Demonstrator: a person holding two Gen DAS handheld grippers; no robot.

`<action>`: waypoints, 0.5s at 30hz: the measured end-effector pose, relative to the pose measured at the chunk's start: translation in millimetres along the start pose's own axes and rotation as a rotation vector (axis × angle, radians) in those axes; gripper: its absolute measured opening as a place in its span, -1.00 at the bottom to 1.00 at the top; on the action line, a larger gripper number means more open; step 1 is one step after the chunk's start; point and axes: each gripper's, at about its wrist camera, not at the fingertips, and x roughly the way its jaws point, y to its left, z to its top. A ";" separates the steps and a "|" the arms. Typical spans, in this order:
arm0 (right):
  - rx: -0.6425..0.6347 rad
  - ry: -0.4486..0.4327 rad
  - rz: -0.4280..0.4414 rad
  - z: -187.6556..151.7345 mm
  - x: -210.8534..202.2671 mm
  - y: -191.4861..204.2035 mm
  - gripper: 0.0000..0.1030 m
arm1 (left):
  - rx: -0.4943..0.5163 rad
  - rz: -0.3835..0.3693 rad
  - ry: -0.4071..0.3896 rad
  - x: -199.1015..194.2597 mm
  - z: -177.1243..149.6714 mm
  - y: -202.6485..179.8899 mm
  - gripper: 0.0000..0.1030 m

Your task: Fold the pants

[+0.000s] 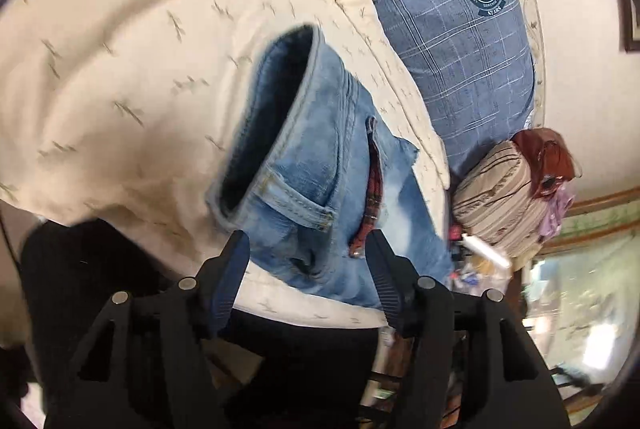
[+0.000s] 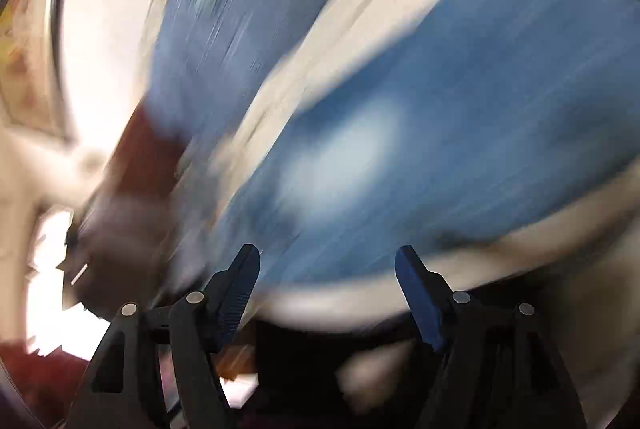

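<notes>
Jeans lie released under the left claw and right claw, both agape

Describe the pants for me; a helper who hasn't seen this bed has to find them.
Start from the cream bedspread that covers the bed. Near its lower edge, below the blue checked pillow, lies a folded bundle of light blue denim, the jeans. Nothing else nearby is faded denim, and a strip of red plaid lining shows at the pocket slit.
</notes>
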 end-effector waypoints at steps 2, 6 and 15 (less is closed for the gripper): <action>-0.012 0.109 -0.021 0.5 52.4 7.2 0.41 | 0.008 0.020 0.003 7.2 -0.8 -1.4 0.15; 0.091 0.099 0.031 18.8 95.8 -1.2 0.34 | 0.034 0.058 0.013 14.0 4.5 -7.5 0.19; -0.063 0.007 -0.007 24.8 87.4 18.0 -0.78 | 0.185 0.100 -0.065 3.4 19.5 -34.8 -0.48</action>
